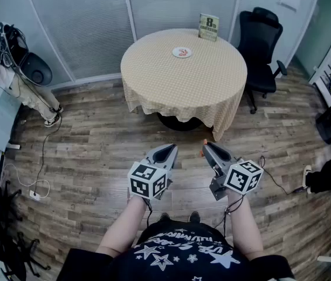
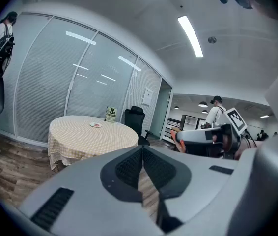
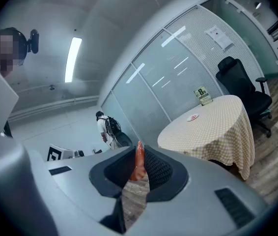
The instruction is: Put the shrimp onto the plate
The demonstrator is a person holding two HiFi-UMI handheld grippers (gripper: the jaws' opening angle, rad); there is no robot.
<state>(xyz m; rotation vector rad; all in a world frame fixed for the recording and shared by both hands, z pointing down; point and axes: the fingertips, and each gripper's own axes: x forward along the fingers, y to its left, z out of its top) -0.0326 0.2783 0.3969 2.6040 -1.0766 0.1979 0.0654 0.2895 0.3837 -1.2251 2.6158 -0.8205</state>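
Slim orange shrimp [image 3: 139, 165] pinched in right tongs [image 3: 139, 151], left tongs [image 2: 142, 152] pressed together, empty; small white plate [image 1: 182, 52] at 12 o'clock on round checked-cloth counter [image 1: 183, 84], well apart; risk: thin pinch slipping mid-carry.

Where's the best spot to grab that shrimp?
Its slim body, from the sides. The shrimp is long and narrow, so the right gripper pinches it across its width between the fingers, as here, one end poking past the tips.
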